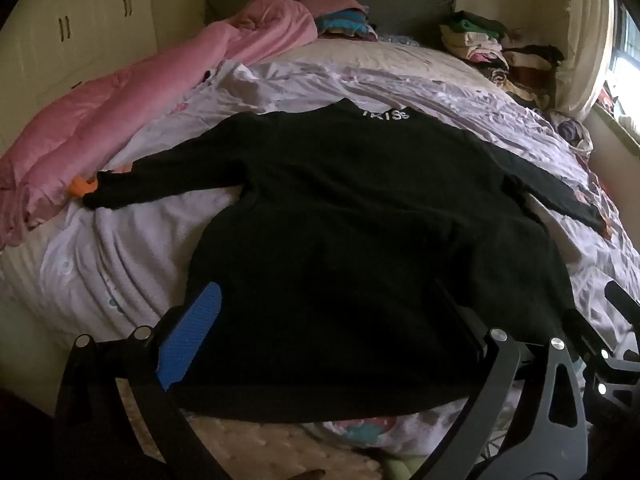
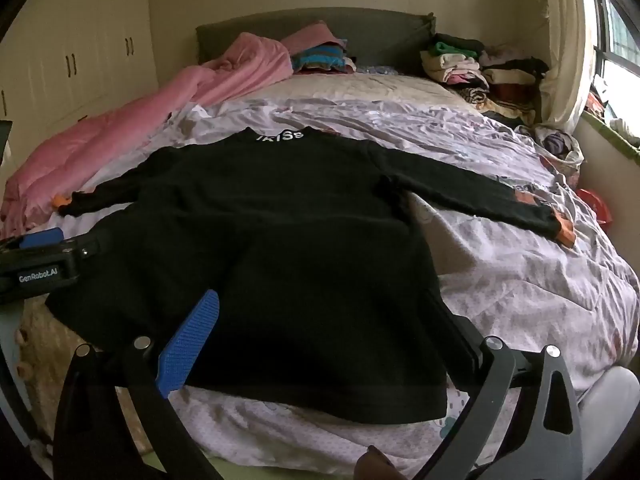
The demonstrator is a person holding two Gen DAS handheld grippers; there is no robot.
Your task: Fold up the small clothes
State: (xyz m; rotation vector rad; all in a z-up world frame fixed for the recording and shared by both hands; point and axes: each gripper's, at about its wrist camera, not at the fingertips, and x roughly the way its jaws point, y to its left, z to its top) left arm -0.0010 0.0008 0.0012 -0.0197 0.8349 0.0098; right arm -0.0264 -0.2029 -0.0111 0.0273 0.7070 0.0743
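A black long-sleeved top (image 1: 340,240) lies flat on the bed, collar with white letters at the far end, both sleeves spread sideways with orange cuffs. It also shows in the right wrist view (image 2: 280,248). My left gripper (image 1: 324,312) is open over the hem at the near edge, its blue pad (image 1: 192,336) on the left. My right gripper (image 2: 320,320) is open over the hem's right part, blue pad (image 2: 190,344) showing. The left gripper's body (image 2: 44,264) shows at the left in the right wrist view. Neither holds cloth.
The bed carries a lilac printed sheet (image 2: 520,280), a pink duvet (image 1: 120,120) along the left side, folded clothes piles (image 2: 480,68) at the far right by the headboard. Wardrobe doors (image 2: 72,52) stand left; a window (image 2: 616,60) is right.
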